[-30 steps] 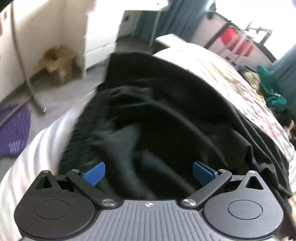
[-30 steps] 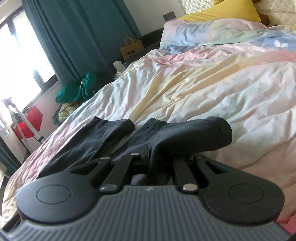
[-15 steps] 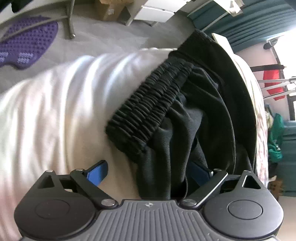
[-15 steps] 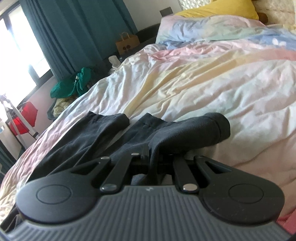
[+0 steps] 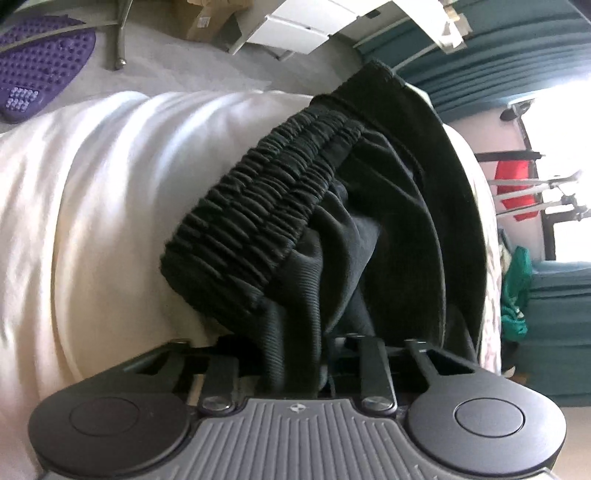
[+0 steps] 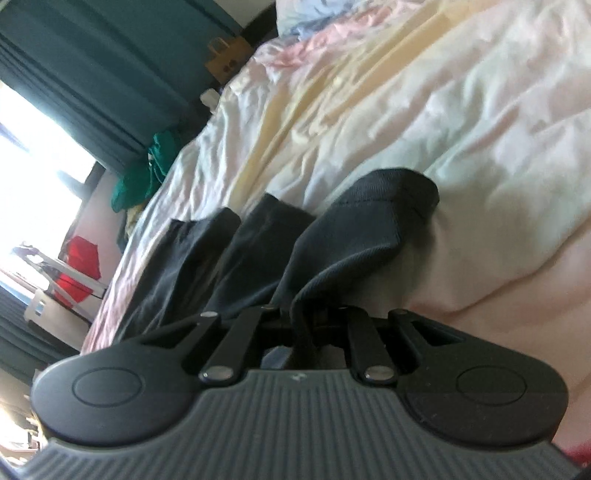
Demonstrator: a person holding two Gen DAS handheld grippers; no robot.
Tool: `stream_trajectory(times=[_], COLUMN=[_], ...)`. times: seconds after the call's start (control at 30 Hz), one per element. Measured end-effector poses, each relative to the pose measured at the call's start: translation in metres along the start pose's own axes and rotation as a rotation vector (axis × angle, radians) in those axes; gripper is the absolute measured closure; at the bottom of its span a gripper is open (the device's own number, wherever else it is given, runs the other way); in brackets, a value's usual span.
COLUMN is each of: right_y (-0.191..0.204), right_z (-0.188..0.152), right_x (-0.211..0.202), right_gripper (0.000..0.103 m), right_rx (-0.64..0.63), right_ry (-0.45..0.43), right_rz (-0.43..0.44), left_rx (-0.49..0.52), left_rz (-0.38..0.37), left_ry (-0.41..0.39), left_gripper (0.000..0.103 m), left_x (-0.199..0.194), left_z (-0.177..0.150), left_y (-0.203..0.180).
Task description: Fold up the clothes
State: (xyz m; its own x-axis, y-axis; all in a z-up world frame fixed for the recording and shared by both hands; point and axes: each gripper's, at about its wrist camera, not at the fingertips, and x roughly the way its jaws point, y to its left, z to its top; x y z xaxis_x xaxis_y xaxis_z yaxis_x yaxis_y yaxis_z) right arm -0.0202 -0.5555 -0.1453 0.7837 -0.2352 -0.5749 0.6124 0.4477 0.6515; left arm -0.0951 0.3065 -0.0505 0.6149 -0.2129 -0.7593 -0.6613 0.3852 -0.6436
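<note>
A pair of black trousers lies on the bed, its gathered elastic waistband in the left wrist view. My left gripper is shut on the trousers' fabric just below the waistband. In the right wrist view the two dark leg ends lie on the pastel duvet. My right gripper is shut on the cloth of one leg end. The fingertips of both grippers are hidden by fabric.
White bedding lies left of the waistband. A purple mat, a cardboard box and white drawers stand on the floor. Teal curtains, a green cloth heap and a drying rack with red cloth stand beyond the bed.
My left gripper swung to the waistband and closed on the fabric below it. My right gripper kept its hold on the leg end and rolled, tilting the view.
</note>
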Motion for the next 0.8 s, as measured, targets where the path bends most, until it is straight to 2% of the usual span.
stream_trajectory(times=[0.03,0.13,0.27,0.37,0.47,0.63,0.8], right_y=[0.004,0.017,0.032,0.042,0.046,0.075,0.141], right_z=[0.000,0.000,0.000,-0.002,0.003,0.021,0.035], right_x=[-0.003,-0.020,-0.049,-0.077,-0.089,-0.075,-0.039], right_gripper=[0.097,0.097,0.098,0.098,0.098,0.098,0.098], right_rx=[-0.010,-0.001,-0.009,-0.063,-0.078,-0.103,-0.218], right_ry=[-0.020,-0.110,-0.214,-0.274,-0.283,-0.267,-0.309], right_rz=[0.004,0.061,0.092,0.098,0.110,0.090,0.064], left_rx=[-0.009,0.007,0.039,0.017,-0.004,0.013,0.049], left_rz=[-0.023,-0.125,-0.254,-0.328,-0.343,-0.366,-0.371], left_ry=[-0.014,-0.091,-0.205,-0.236,-0.231,-0.239,-0.274], left_gripper=[0.092,0.095,0.097,0.098,0.098,0.098,0.098], left_x=[-0.003,-0.022,-0.066,-0.092,-0.113,-0.126,-0.103], left_z=[-0.001,-0.005,-0.017,-0.023,-0.022,-0.007,0.019], left_y=[0.001,0.003,0.011,0.026,0.035,0.017,-0.040])
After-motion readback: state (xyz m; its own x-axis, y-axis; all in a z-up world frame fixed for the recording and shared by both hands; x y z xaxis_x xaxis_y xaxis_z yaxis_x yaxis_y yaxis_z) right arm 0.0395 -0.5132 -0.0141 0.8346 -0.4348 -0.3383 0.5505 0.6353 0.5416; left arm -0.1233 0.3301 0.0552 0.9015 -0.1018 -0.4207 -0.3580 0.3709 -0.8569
